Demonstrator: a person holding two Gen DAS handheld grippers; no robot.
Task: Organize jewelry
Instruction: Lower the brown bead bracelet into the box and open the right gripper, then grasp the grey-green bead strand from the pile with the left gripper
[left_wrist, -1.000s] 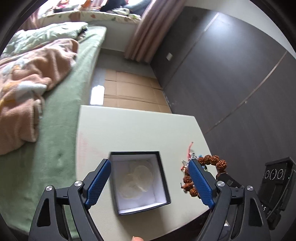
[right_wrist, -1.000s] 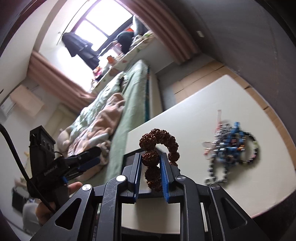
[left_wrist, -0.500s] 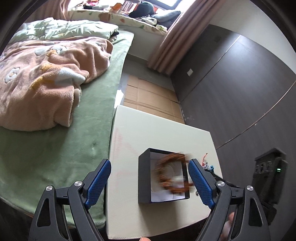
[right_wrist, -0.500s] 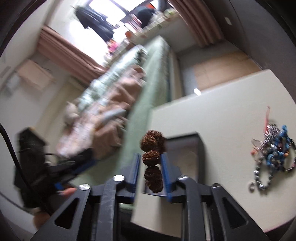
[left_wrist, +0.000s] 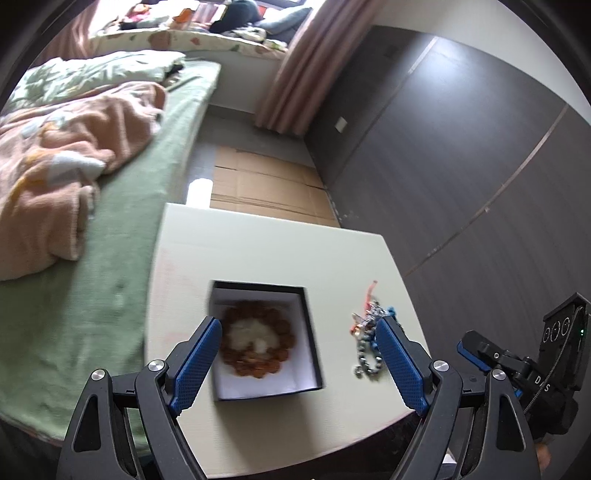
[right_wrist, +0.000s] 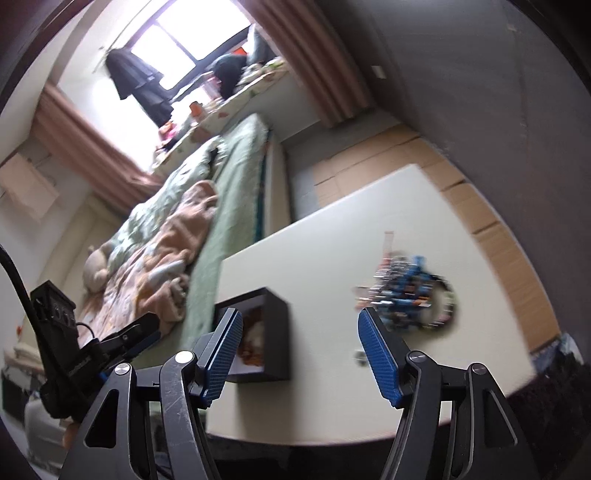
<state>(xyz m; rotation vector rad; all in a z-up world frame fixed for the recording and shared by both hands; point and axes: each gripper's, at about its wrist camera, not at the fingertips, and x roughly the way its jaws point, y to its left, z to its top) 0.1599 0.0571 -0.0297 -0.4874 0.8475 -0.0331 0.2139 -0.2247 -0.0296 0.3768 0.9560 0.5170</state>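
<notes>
A brown seed-bead bracelet (left_wrist: 258, 343) lies inside the black box with white lining (left_wrist: 306, 325) on the cream table (left_wrist: 266, 251). The box also shows in the right wrist view (right_wrist: 275, 332), with part of the bracelet (right_wrist: 251, 347) inside. A pile of blue and silver jewelry (left_wrist: 369, 332) lies to the right of the box; it is blurred in the right wrist view (right_wrist: 410, 295). My left gripper (left_wrist: 299, 354) is open and empty above the box's near side. My right gripper (right_wrist: 299, 350) is open and empty between box and pile.
A bed with a green sheet (left_wrist: 92, 280) and pink blanket (left_wrist: 55, 166) borders the table's left side. A dark panelled wall (left_wrist: 461, 166) stands to the right. Cardboard (left_wrist: 266, 188) covers the floor beyond the table. The right gripper's body (left_wrist: 535, 373) shows at lower right.
My right gripper carried the brown bracelet over the box, opened and let it go; the bracelet now lies in the box. The right gripper has drawn back. The left gripper stayed open.
</notes>
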